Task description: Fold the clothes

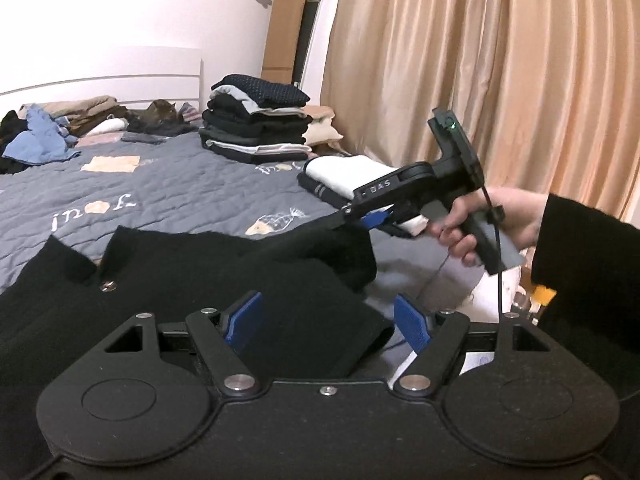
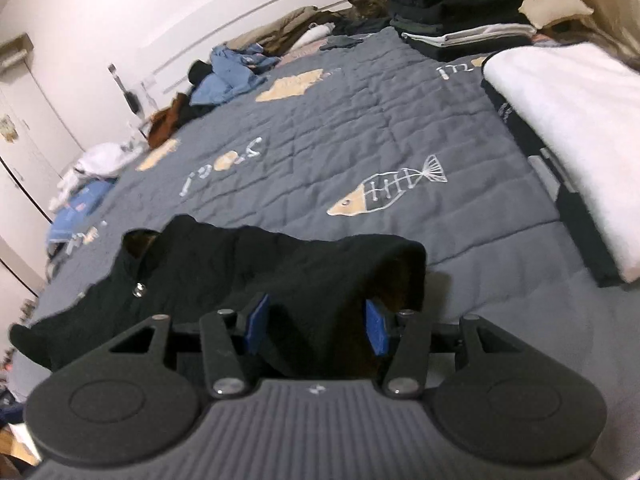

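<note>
Black knit garment [image 1: 200, 272] spread across the near end of a bed covered by a grey quilt [image 1: 168, 184], a small metal snap [image 1: 107, 286] showing on the fabric. Left tool [image 1: 328, 322] low over the garment, blue pads [image 1: 244, 322] set wide apart, a fold of black cloth lying between them but not pinched. Right tool [image 1: 370, 220] seen from the left wrist view just beyond the garment's far right corner, gripped by a hand [image 1: 480, 224] in a black sleeve [image 1: 588, 264]; its tip touching the raised edge of the cloth, though whether pinching it cannot be told from there. In the right wrist view, right tool [image 2: 316, 330] with pads [image 2: 256, 326] fairly wide, the garment [image 2: 240, 264] humped up and draped between them, no squeeze visible. Beyond the garment on the quilt, an embroidered fish skeleton [image 2: 386, 192]. Further beyond, near the headboard, a tall stack of folded clothes [image 1: 256, 124]. Just right of the garment, a folded white and black pile [image 2: 560, 132]. Far left of the garment, loose blue clothing [image 1: 38, 140]. Peach curtains [image 1: 500, 60] behind the stack.
</note>
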{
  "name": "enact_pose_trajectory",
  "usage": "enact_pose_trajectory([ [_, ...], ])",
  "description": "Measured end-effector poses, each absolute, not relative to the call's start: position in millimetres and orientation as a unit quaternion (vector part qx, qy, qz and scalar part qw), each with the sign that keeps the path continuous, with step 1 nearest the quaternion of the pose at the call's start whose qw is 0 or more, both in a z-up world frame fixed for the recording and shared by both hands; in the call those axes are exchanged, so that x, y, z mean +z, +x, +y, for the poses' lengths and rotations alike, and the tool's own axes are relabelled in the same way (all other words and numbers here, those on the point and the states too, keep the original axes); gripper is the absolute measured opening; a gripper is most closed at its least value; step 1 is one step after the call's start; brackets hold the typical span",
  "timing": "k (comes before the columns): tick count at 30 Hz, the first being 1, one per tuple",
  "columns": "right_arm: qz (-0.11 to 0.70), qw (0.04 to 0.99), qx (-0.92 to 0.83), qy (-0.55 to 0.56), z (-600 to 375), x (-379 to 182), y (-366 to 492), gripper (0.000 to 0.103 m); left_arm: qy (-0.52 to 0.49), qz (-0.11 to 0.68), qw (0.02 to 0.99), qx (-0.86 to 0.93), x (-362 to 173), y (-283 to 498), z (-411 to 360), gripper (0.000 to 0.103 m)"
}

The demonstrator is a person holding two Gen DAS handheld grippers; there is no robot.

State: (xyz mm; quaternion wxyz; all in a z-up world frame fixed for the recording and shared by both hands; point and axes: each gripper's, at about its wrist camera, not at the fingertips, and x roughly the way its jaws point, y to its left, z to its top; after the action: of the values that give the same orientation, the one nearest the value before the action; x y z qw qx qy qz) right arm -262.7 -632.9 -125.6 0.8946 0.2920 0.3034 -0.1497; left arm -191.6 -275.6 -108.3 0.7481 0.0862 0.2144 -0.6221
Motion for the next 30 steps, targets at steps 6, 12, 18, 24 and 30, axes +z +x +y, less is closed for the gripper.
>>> enact_pose_trajectory([
  [6, 0.290, 0.892, -0.139, 0.316, -646, -134, -260, 0.050, 0.102, 0.210, 0.733, -0.639, -115, -201, -296, 0.071],
  [12, 0.288, 0.886, -0.143, 0.334, -654, -144, -258, 0.050, 0.172, 0.199, 0.720, -0.642, -132, -224, -315, 0.071],
  [18, 0.281, 0.882, -0.162, 0.343, -665, -149, -253, 0.050, 0.227, 0.183, 0.721, -0.629, -151, -236, -328, 0.058],
  [24, 0.274, 0.880, -0.168, 0.350, -667, -152, -248, 0.050, 0.258, 0.166, 0.741, -0.597, -166, -237, -338, 0.041],
  [30, 0.282, 0.876, -0.168, 0.354, -664, -156, -243, 0.041, 0.268, 0.155, 0.744, -0.592, -168, -241, -343, 0.032],
])
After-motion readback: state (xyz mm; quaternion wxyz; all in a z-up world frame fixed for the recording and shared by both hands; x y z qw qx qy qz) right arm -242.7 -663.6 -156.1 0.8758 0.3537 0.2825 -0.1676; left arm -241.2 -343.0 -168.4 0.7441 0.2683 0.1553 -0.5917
